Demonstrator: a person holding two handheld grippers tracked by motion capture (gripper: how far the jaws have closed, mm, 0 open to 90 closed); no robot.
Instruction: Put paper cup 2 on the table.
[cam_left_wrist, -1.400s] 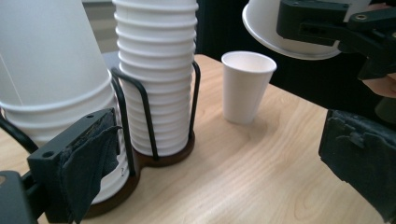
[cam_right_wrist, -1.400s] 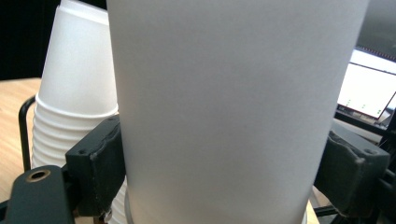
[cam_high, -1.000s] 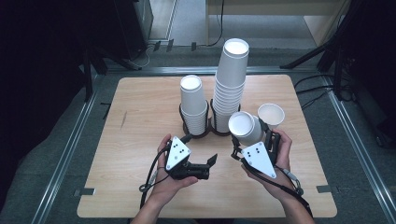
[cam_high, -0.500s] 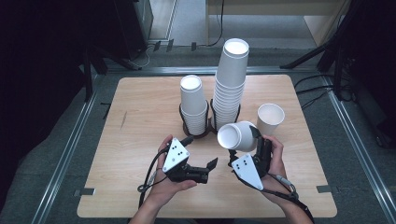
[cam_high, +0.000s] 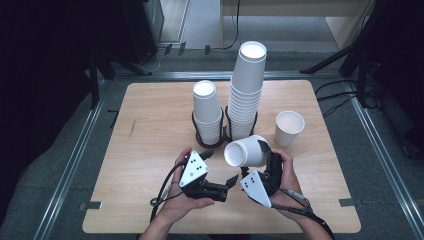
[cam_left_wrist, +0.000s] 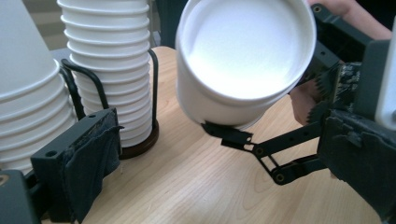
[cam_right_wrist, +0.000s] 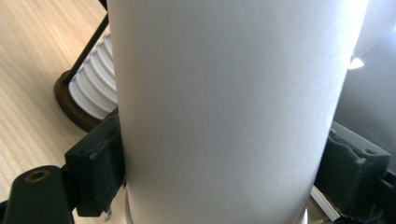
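paper cup (cam_high: 247, 151), tipped on its side above the desk (cam_high: 150, 130), is pinched by the right gripper (cam_high: 267, 160), mouth toward nine o'clock. left gripper (cam_high: 220, 167) is held spread at the cup's eight o'clock, nothing between its jaws.

Open tabletop (cam_high: 150, 130) left of the cup stacks (cam_high: 227, 112).

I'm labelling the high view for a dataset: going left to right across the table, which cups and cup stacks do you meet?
Short cup stack → held cup in the right gripper → tall cup stack → lone upright cup.
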